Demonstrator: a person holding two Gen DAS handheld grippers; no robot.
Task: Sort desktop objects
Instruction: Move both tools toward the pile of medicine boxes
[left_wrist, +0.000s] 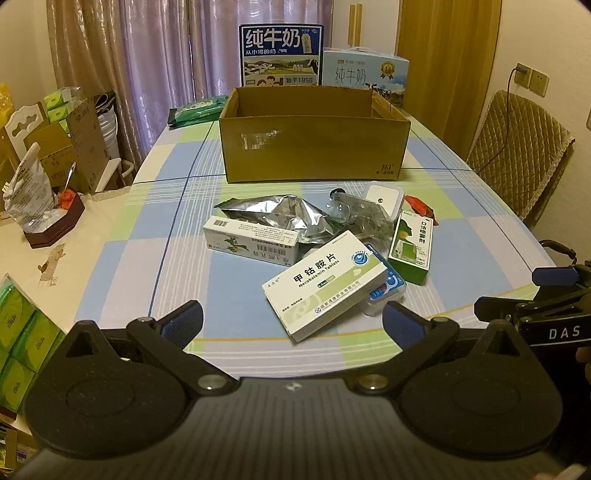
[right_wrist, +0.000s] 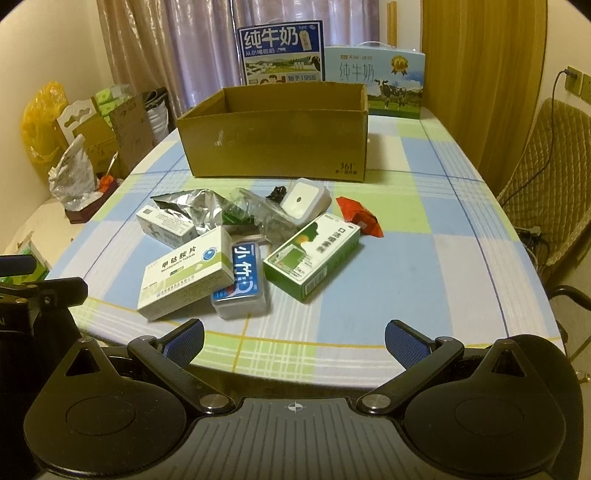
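Sorting not yet begun: the pile (right_wrist: 240, 243) lies mid-bench, the empty carton (left_wrist: 314, 147) at 12 o'clock behind it.

We hold both grippers, left (left_wrist: 293, 325) and right (right_wrist: 294, 341), wide and empty; next we judge a reach for the nearest pill box (left_wrist: 325, 284), fingers straddling it.

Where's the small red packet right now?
The small crumpled red packet lies on the checked tablecloth at the right edge of the pile in both views, just behind the green and white carton and in front of the open cardboard box.
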